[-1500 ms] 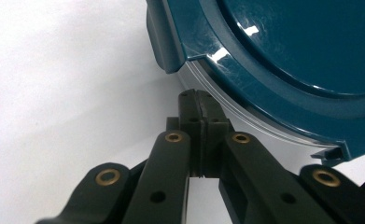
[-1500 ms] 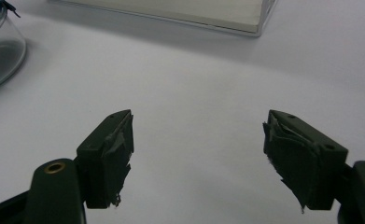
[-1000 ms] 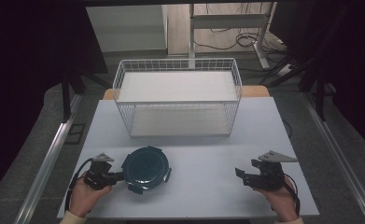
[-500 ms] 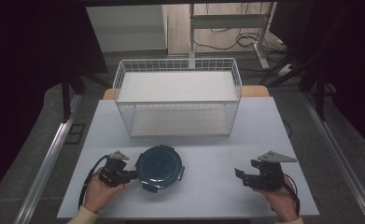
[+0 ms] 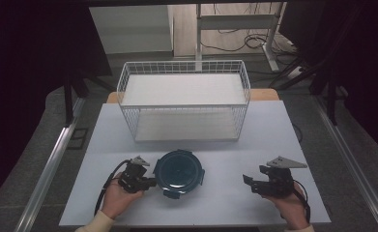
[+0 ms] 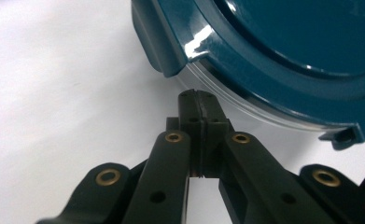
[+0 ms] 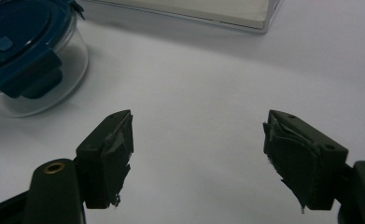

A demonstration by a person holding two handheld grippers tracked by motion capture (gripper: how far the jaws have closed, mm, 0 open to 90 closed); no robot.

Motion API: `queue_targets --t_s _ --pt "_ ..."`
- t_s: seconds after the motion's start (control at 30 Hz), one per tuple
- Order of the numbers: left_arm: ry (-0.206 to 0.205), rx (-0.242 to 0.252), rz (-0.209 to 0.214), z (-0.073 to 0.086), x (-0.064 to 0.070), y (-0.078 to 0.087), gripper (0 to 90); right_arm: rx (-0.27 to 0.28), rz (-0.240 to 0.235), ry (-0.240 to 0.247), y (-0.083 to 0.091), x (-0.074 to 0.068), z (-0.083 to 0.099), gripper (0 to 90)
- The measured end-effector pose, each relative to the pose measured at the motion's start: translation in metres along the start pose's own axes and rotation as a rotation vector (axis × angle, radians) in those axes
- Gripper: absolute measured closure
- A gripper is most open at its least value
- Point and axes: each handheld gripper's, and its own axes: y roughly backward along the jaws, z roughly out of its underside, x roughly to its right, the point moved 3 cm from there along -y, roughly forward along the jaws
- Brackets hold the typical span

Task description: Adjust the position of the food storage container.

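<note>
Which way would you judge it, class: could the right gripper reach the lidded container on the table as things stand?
Probably yes. The right gripper stands open, its jaws wide apart, and only bare table lies between it and the container. The left gripper, shut, sits at the container's far side.

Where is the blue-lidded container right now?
In the high view, the container sits on the white table, in front of the wire basket, with the left gripper right beside it.
</note>
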Motion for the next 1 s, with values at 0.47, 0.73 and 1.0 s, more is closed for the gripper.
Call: queue_targets --t_s 0.47,0.73,1.0 --pt "-0.026 -0.017 0.036 -0.01 0.019 -0.016 90.0 0.034 -0.003 -0.019 0.007 0.002 -0.005 23.9" --pt "-0.043 -0.014 0.047 -0.011 0.025 -0.019 90.0 0.037 0.001 -0.013 0.006 0.001 -0.006 23.9" --pt "-0.051 0.057 0.055 -0.008 0.025 -0.002 89.0 0.058 0.012 0.0 0.009 0.001 -0.008 23.9"
